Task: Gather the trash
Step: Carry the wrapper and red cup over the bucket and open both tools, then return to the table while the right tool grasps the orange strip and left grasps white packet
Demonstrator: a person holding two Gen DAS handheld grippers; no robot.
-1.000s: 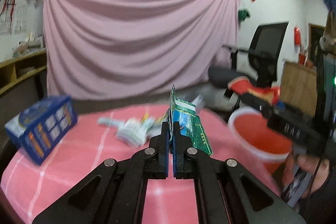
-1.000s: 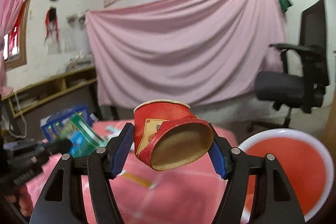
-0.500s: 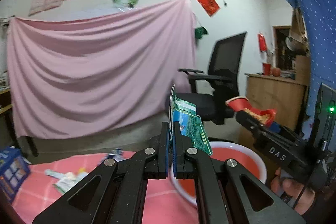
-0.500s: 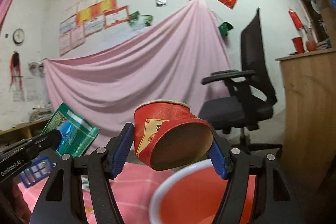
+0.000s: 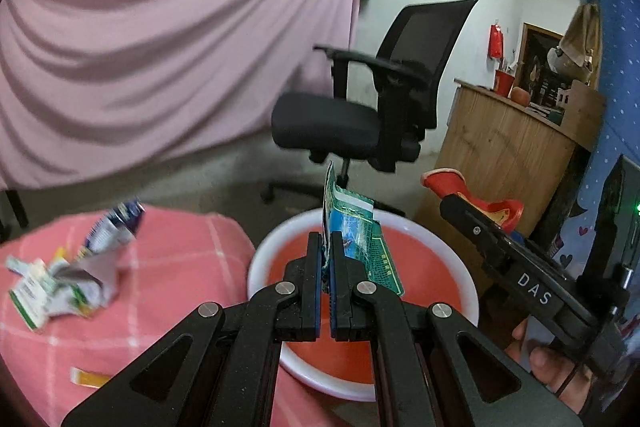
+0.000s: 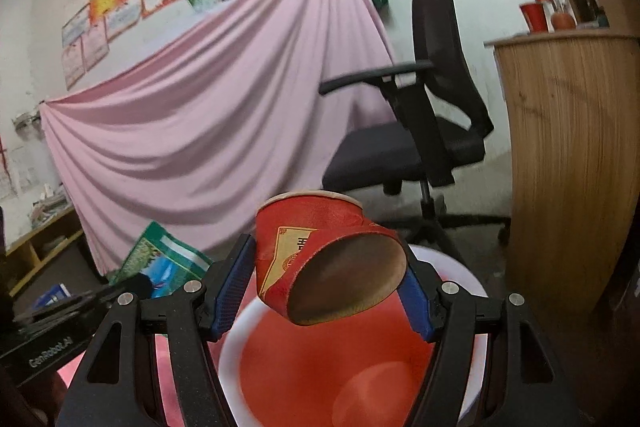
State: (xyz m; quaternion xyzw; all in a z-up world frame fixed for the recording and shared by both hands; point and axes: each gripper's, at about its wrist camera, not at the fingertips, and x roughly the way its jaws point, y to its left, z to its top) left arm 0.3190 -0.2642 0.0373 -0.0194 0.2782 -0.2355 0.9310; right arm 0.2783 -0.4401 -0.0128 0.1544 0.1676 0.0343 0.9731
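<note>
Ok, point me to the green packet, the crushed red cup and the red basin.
green packet [image 5: 360, 231], left wrist view, its printed face above the pads
crushed red cup [image 6: 316, 239], right wrist view, its red side wall
red basin [image 5: 432, 239], left wrist view, its white rim

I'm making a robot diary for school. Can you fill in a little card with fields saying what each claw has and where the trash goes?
left claw: shut on green packet
right claw: shut on crushed red paper cup
bin: red basin with a white rim, beside the pink table
claw position: both over the basin
left on table: crumpled wrappers
</note>
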